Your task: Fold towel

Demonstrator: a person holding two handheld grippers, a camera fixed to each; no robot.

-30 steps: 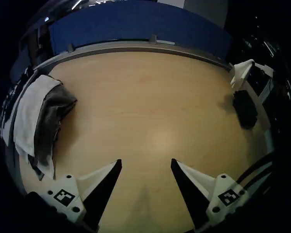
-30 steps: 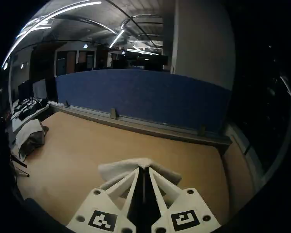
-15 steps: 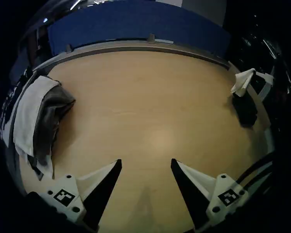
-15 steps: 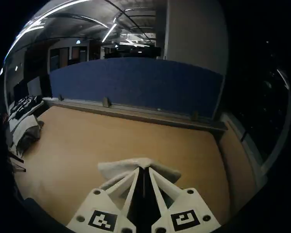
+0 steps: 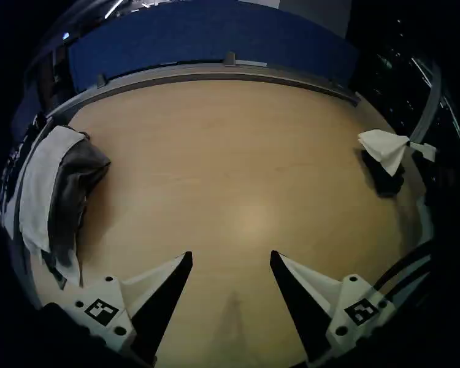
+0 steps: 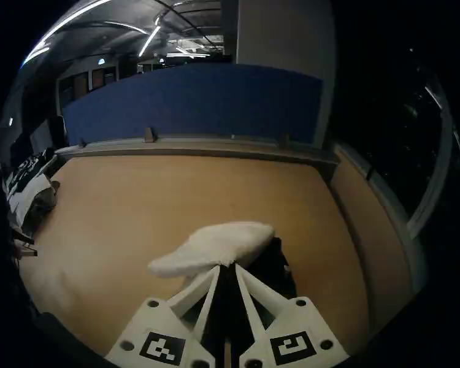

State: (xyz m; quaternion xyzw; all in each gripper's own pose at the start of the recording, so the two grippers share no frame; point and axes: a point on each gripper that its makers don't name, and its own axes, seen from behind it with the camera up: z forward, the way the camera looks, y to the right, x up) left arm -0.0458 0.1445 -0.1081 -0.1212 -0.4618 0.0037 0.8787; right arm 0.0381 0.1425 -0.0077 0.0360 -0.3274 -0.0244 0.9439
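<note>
R gripper (image 6: 228, 265) is clenching white towel (image 6: 221, 244), at 3 o'clock of left gripper view; L gripper (image 5: 230, 253) is hanging spread, empty. Risk: thin pinch slipping, or towel dragging the dark item (image 6: 273, 270) beneath w/ it.

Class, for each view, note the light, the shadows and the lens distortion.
Left gripper view: bright patch on the table, shadow beside the towel pile, far rail bowed. Right gripper view: ceiling lights streak in curves; the white towel stands out bright.
</note>
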